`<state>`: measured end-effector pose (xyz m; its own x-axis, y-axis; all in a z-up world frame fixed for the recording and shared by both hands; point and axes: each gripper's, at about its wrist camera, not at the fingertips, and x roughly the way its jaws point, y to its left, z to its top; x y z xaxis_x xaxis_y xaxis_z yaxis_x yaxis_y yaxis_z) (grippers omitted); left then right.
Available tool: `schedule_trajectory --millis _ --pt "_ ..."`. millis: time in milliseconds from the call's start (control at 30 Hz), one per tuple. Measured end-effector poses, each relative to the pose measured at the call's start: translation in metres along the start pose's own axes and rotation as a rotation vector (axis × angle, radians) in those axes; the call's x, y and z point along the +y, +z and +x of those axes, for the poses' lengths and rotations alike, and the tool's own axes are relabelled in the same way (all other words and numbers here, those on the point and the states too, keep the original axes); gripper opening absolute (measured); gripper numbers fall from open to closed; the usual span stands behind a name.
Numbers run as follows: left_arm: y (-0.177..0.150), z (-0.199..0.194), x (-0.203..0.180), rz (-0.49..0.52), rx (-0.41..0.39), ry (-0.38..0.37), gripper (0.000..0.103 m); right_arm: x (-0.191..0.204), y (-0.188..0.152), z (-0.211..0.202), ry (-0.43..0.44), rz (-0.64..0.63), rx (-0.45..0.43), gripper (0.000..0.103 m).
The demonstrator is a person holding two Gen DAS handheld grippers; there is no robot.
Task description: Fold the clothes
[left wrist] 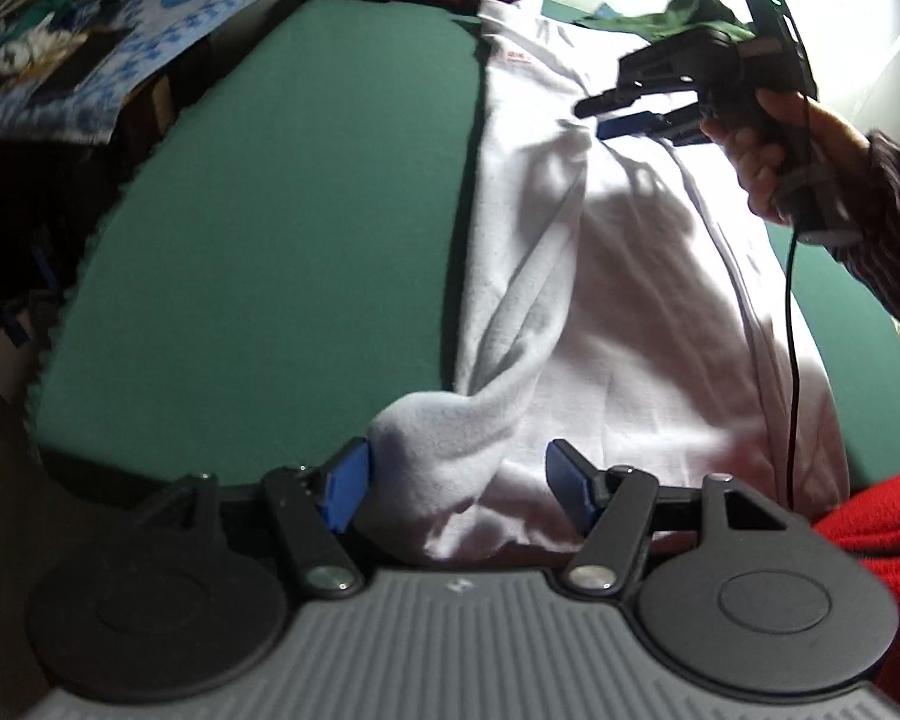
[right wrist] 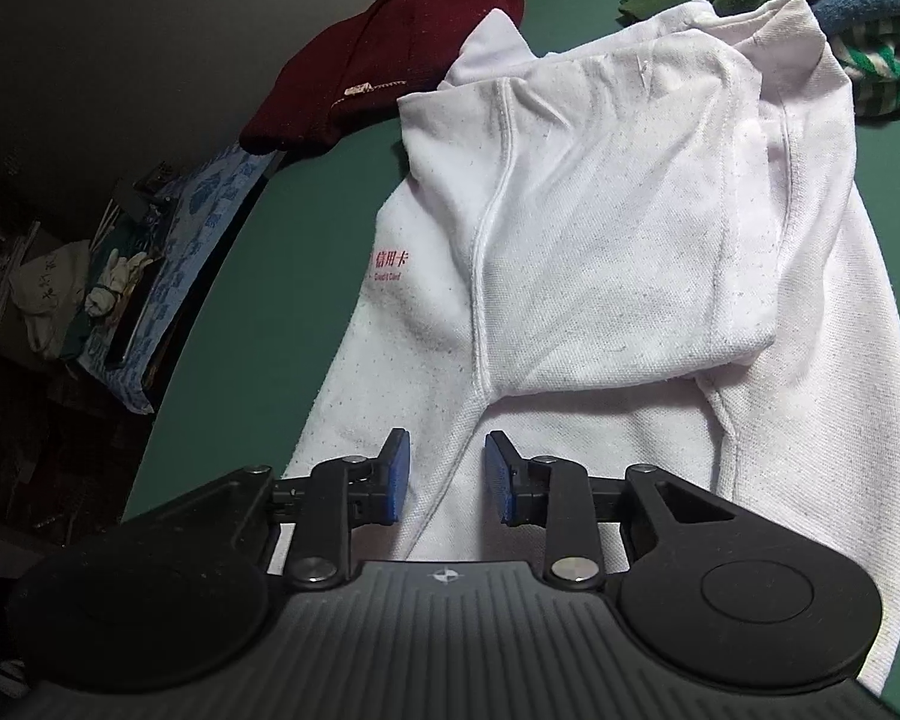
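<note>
A white polo shirt (left wrist: 618, 276) lies lengthwise on the green table (left wrist: 282, 228), its sides folded inward. My left gripper (left wrist: 457, 483) is open with its blue pads on either side of a bunched lower corner of the shirt. My right gripper (left wrist: 606, 117) hovers over the shirt's upper part, open and empty. In the right wrist view the shirt (right wrist: 600, 240) shows a folded sleeve and small red print (right wrist: 387, 264); the right gripper (right wrist: 446, 474) is open just above a fold seam.
A dark red garment (right wrist: 390, 54) lies at the table's far end. Green, blue and striped clothes (right wrist: 840, 6) are piled at the far right. A red garment (left wrist: 876, 534) sits near my left gripper. A blue patterned surface with clutter (left wrist: 120, 54) stands beyond the left edge.
</note>
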<state>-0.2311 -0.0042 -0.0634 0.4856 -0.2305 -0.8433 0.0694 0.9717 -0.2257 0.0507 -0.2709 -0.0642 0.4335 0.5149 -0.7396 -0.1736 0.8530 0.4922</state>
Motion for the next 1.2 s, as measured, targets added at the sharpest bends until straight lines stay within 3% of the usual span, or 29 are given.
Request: schedule_trajectory --millis 67,100,133,233,333,400,533,667,767,800,900,933,1000,1033,1100,1133,1167,1200 --pt "-0.002 -0.001 0.001 -0.012 -0.004 0.017 0.033 0.000 0.000 -0.001 -0.002 0.004 -0.010 0.014" --pt "-0.003 -0.003 0.001 -0.015 -0.007 0.014 0.027 0.000 0.000 -0.002 -0.003 0.006 -0.014 0.006" --pt "-0.003 -0.006 0.001 -0.018 -0.012 0.003 0.019 -0.001 0.000 -0.003 -0.004 0.008 -0.019 0.005" --pt "-0.005 -0.015 -0.005 -0.001 -0.026 -0.025 0.011 -0.001 0.000 -0.005 -0.007 0.013 -0.034 0.003" --pt "-0.006 -0.025 -0.014 0.020 -0.037 -0.061 0.011 -0.001 0.000 -0.007 -0.010 0.019 -0.048 0.003" --pt "-0.009 -0.031 -0.023 0.045 -0.026 -0.113 0.013 -0.002 0.000 -0.008 -0.012 0.022 -0.057 0.003" --pt "-0.018 -0.033 -0.040 0.120 0.021 -0.181 0.031 -0.006 -0.002 -0.007 -0.034 0.020 -0.056 0.003" --pt "-0.019 -0.036 -0.039 0.161 0.021 -0.112 0.033 -0.009 -0.003 -0.007 -0.055 0.017 -0.056 0.003" --pt "-0.012 -0.038 -0.032 0.158 -0.017 -0.064 0.049 -0.011 -0.003 -0.007 -0.066 0.015 -0.057 0.003" --pt "-0.010 -0.036 -0.032 0.161 -0.026 -0.068 0.049 -0.011 -0.003 -0.007 -0.065 0.013 -0.058 0.003" --pt "-0.004 -0.025 -0.039 0.166 -0.018 -0.146 0.057 -0.011 -0.002 -0.007 -0.058 0.012 -0.052 0.007" --pt "-0.003 -0.020 -0.043 0.171 -0.008 -0.167 0.067 -0.011 -0.002 -0.007 -0.057 0.014 -0.049 0.010" --pt "-0.004 -0.006 -0.049 0.166 0.030 -0.189 0.068 -0.011 -0.001 -0.005 -0.063 0.011 -0.040 0.018" --pt "-0.004 0.001 -0.051 0.157 0.054 -0.200 0.061 -0.012 -0.001 -0.004 -0.064 0.012 -0.039 0.023" --pt "-0.004 0.013 -0.054 0.139 0.100 -0.215 0.031 -0.013 0.000 -0.004 -0.062 0.011 -0.039 0.023" --pt "-0.004 0.018 -0.056 0.137 0.122 -0.221 0.009 -0.013 0.000 -0.004 -0.061 0.010 -0.040 0.023" --pt "-0.005 0.019 -0.058 0.145 0.129 -0.225 0.002 -0.013 0.000 -0.004 -0.059 0.010 -0.043 0.023" --pt "-0.006 0.020 -0.060 0.155 0.134 -0.230 0.004 -0.014 0.000 -0.004 -0.057 0.010 -0.046 0.019"
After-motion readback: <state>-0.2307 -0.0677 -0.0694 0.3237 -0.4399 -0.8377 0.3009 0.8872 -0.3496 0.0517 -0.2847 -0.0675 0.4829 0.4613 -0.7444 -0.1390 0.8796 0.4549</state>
